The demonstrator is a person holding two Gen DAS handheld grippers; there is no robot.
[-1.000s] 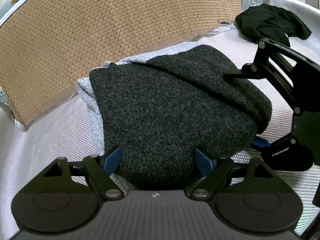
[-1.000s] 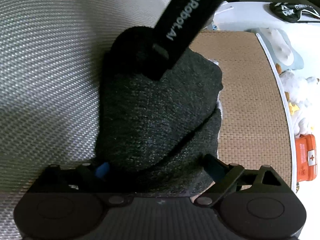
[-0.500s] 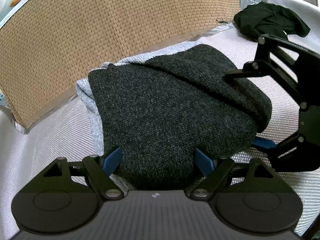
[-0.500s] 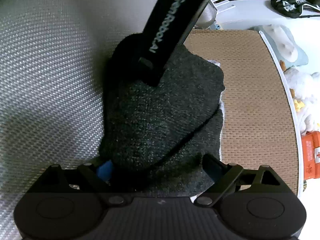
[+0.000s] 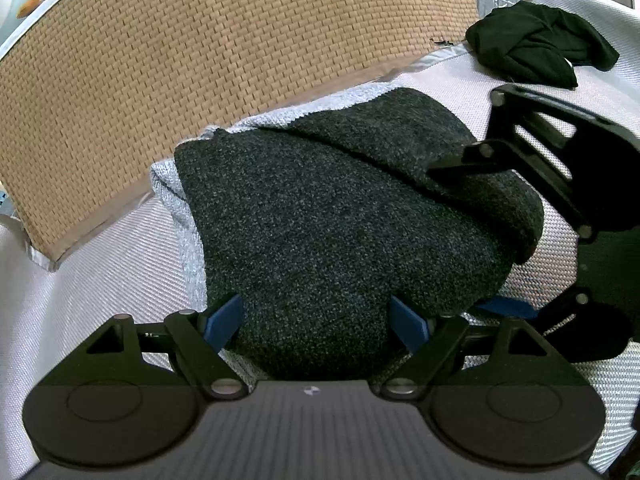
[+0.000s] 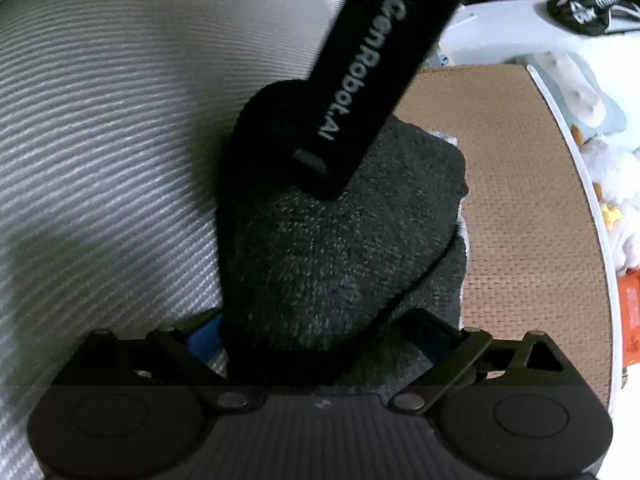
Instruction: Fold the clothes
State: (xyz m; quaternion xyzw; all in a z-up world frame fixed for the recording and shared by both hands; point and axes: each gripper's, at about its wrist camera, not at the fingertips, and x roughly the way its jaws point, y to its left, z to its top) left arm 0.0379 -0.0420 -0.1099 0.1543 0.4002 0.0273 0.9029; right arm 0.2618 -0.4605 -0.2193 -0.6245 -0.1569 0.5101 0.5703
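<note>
Both grippers, left gripper (image 5: 316, 320) and right gripper (image 6: 320, 340), are clamping fingers wide on the folded dark sweater (image 5: 340, 216) (bulky bundle), risking slipping and unfolding if lifted unevenly.

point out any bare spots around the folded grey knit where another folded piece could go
Bare: the woven tan mat behind the folded grey knit, and the pale cover on the side away from the right tongs. Crowded: both tongs straddle the knit's near and far-side edges, and a black garment takes the far corner.
</note>
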